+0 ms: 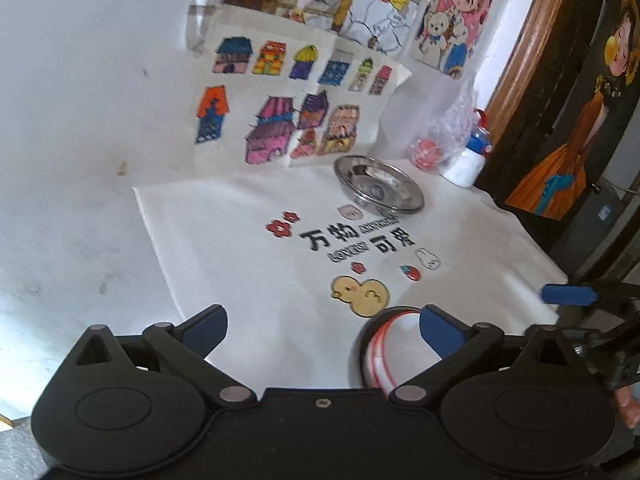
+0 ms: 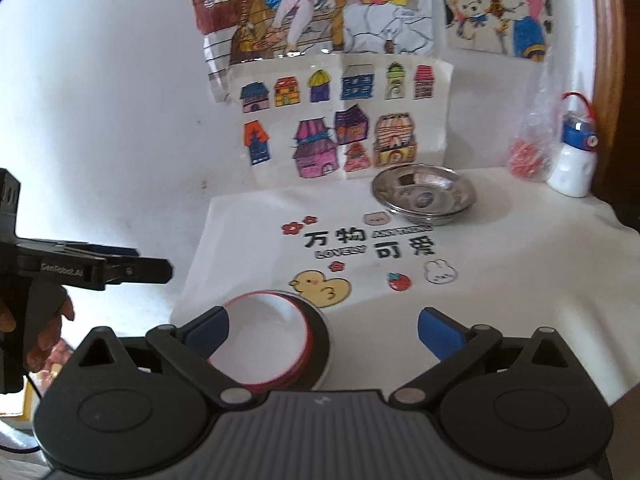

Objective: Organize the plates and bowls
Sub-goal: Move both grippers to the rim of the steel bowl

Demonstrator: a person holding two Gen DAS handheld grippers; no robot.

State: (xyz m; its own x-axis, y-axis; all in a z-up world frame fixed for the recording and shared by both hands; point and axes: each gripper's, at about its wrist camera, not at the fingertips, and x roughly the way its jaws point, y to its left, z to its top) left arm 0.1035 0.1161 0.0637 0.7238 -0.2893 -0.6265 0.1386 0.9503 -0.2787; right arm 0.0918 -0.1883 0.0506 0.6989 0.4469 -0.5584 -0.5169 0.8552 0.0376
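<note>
1. On the tabletop [image 2: 520, 240] lies a white cloth [image 2: 248, 216] printed with black characters, red flowers, a yellow duck [image 2: 320, 284], a strawberry and a small rabbit.
2. Behind it a white wall [image 2: 100, 80] rises, hung with coloured drawings: a sheet of little houses [image 2: 340, 120] at 12 o'clock, touching the cloth's far edge, and larger figure drawings above it.
3. At 2 o'clock in the right wrist view stands a white bottle [image 2: 572, 164] with a blue band and red loop, just beside a clear plastic bag [image 2: 532, 148] holding something red; a wooden frame [image 1: 524, 40] curves up behind them.
4. A steel bowl [image 2: 424, 194] sits upright at the cloth's far side, toward 1 o'clock, near the house sheet.
5. A white bowl [image 2: 272, 340] with a red rim sits nested on red-edged dishes on a dark plate at the cloth's near edge, just past the duck; how many dishes lie in the stack I cannot tell.
6. The right gripper [image 2: 322, 334] has its blue-padded fingers spread wide; the white bowl lies partly behind the left finger, with no pad pressing on it.
7. The left gripper [image 1: 322, 330] is likewise spread wide with nothing clamped; the white bowl shows behind its right finger at 5 o'clock.
8. A hand [image 2: 44, 320] grips the left gripper's handle at 9 o'clock in the right wrist view.
</note>
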